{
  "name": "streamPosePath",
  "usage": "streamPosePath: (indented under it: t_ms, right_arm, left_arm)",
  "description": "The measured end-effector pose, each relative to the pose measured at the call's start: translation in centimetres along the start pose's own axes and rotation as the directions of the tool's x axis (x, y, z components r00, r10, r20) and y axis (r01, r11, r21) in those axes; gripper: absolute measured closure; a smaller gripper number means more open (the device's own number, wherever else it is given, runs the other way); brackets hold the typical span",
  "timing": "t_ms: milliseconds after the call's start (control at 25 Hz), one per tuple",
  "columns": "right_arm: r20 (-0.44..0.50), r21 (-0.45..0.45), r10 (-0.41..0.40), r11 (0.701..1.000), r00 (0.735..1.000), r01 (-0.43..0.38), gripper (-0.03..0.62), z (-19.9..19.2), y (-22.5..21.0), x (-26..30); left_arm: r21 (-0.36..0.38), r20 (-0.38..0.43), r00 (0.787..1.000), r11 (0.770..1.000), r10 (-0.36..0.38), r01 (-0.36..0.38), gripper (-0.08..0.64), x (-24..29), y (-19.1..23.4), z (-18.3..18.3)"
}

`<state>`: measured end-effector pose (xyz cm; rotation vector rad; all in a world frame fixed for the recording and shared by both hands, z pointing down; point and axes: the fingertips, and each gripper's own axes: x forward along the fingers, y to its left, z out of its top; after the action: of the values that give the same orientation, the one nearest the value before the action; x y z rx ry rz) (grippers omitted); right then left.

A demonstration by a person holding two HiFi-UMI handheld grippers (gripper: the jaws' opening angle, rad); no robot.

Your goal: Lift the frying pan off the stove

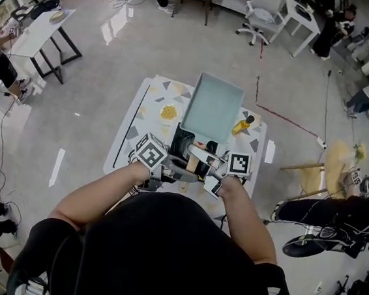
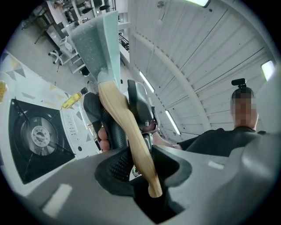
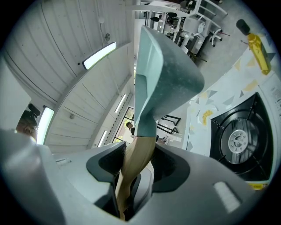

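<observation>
A pale teal rectangular frying pan (image 1: 211, 107) with a wooden handle (image 1: 200, 154) hangs tilted in the air above the black gas stove (image 1: 184, 140). Both grippers are shut on that handle. My left gripper (image 1: 181, 161) clamps it from the left, my right gripper (image 1: 209, 170) from the right. In the left gripper view, the handle (image 2: 124, 127) runs between the jaws of the left gripper (image 2: 136, 163) up to the pan (image 2: 94, 39), with the bare burner (image 2: 38, 135) below. In the right gripper view, the right gripper (image 3: 134, 169) holds the handle (image 3: 137, 158) under the pan (image 3: 169, 66), the stove (image 3: 239, 140) to the right.
The stove stands on a small white patterned table (image 1: 128, 134). A yellow bottle (image 1: 242, 125) lies by the pan's right side and a yellow heap (image 1: 168, 112) at its left. A wooden stool (image 1: 330, 169) and seated people are at the right, desks at the far left.
</observation>
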<state>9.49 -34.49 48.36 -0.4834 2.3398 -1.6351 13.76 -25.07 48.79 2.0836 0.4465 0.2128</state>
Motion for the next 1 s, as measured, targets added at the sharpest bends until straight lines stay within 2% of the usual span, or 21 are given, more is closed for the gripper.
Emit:
streamPosePath:
  t_ms: [160, 400, 1000]
  right_arm:
    - [-0.004, -0.023, 0.014, 1.000, 1.000, -0.014, 0.380, -0.1, 0.3, 0.2]
    - [-0.003, -0.006, -0.022, 1.000, 1.000, 0.022, 0.379, -0.3, -0.4, -0.2]
    - [-0.021, 0.016, -0.033, 0.999, 0.999, 0.033, 0.376, -1.6, -0.8, -0.4]
  left_arm:
    - [0.002, -0.009, 1.000, 1.000, 0.000, 0.000, 0.431, 0.1, 0.0, -0.2]
    - [-0.004, -0.019, 1.000, 1.000, -0.006, 0.006, 0.430, 0.1, 0.0, -0.3]
    - [-0.013, -0.037, 0.999, 1.000, -0.017, 0.016, 0.426, 0.7, -0.1, -1.4]
